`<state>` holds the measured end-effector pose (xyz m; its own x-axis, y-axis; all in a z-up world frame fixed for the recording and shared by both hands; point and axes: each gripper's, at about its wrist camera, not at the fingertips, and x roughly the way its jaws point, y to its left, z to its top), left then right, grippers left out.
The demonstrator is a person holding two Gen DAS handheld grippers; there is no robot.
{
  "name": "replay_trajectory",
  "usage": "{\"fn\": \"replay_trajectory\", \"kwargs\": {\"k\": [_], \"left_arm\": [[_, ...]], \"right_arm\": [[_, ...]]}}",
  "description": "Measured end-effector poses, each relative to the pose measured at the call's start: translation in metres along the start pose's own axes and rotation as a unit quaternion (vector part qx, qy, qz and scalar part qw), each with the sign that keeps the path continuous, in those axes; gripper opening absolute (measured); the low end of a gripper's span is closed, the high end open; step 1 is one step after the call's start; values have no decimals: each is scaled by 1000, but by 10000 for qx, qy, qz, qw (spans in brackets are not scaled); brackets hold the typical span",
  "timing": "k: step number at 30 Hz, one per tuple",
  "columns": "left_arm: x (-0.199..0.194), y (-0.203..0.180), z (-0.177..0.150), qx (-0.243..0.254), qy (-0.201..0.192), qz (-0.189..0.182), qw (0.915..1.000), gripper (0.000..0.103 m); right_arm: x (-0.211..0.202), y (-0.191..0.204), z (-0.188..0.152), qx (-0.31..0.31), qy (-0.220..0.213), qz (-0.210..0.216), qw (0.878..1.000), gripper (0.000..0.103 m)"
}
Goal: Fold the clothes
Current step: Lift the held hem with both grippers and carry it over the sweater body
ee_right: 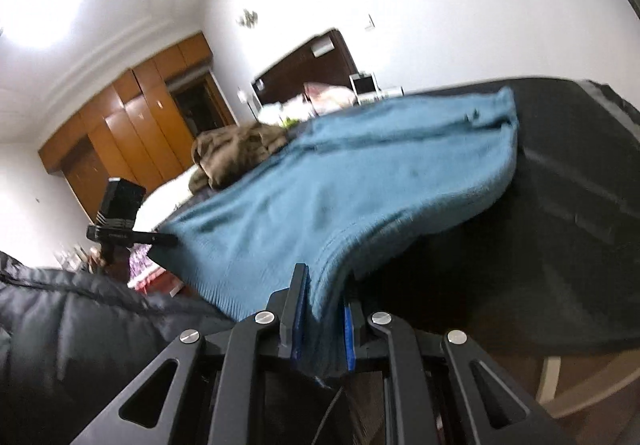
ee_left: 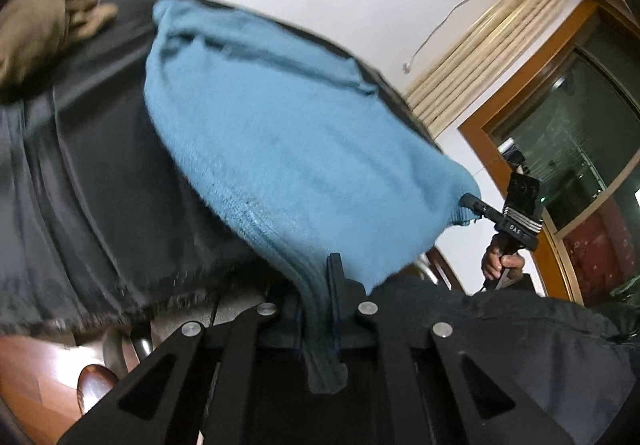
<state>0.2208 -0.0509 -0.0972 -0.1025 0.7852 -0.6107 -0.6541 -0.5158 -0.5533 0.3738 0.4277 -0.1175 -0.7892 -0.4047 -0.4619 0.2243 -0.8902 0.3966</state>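
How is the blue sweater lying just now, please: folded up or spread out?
Spread out, not yet folded: the blue sweater stretches across the black cloth, its near edge pinched at both corners by the left gripper and right gripper.

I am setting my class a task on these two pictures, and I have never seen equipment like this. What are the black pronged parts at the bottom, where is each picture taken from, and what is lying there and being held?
No robot is here: a person holds a hand-held two-finger gripper in each hand, each with a wide-angle camera looking along its fingers. The black parts at the bottom are those fingers.

One picture is from the left gripper, the other from the right gripper. Each also sees the other: the right gripper appears at the sweater's far corner in the left view, with the person's hand below it.

A blue knitted sweater lies across a surface covered in dark cloth. Both grippers are shut on its near edge, one at each corner, lifting it off the cloth. A crumpled brown garment lies further back.
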Motion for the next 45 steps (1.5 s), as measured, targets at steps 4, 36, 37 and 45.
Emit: {"fn": "replay_trajectory", "kwargs": {"k": [4,36,37,45], "left_arm": [[-9,-2,13,16,-233,-21,9997,10],[-33,5,72,-242,-1082,87,9938,9],[-34,4,75,-225,-1113,94,9935,9],[-42,1,125,-30,-1556,158,9877,9]], "right_arm": [[1,-2,11,103,-219,230,9994,16],[53,-27,3,810,696,773,9913,13],[51,-22,8,687,605,935,9914,13],[48,-14,74,286,-489,1761,9827,13]]}}
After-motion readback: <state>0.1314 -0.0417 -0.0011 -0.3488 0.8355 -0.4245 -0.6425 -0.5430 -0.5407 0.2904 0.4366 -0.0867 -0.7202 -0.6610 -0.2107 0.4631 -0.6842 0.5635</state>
